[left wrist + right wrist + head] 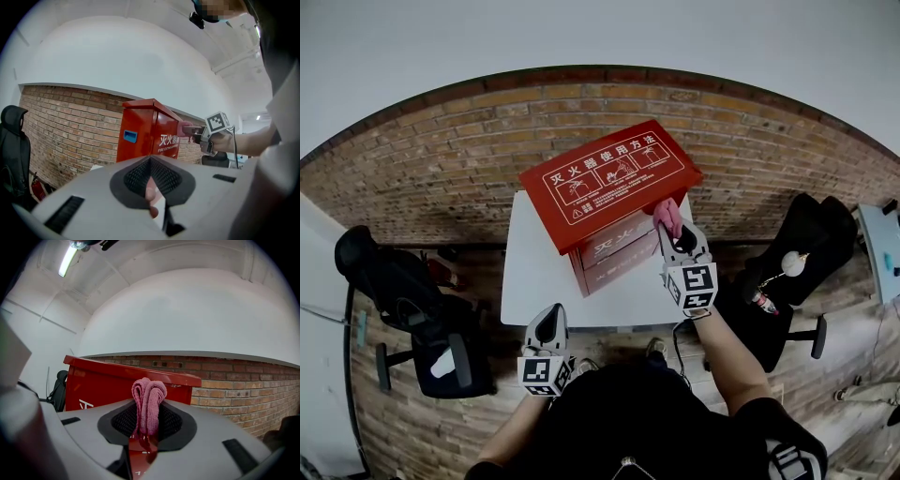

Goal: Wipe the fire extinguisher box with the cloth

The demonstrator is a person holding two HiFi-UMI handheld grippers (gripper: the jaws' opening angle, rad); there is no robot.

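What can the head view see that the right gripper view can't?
Head view only: the white table, the left gripper, and the printed instructions on top of the box lid. Right gripper view only: a lit ceiling light. Both: the red fire extinguisher box, the pink cloth and the brick wall.

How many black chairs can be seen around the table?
2: the left chair stands off the white table's left side, the right chair off its right side. Others may be hidden.

Office: swivel chair [401, 298], white table [534, 272], brick wall [487, 141].
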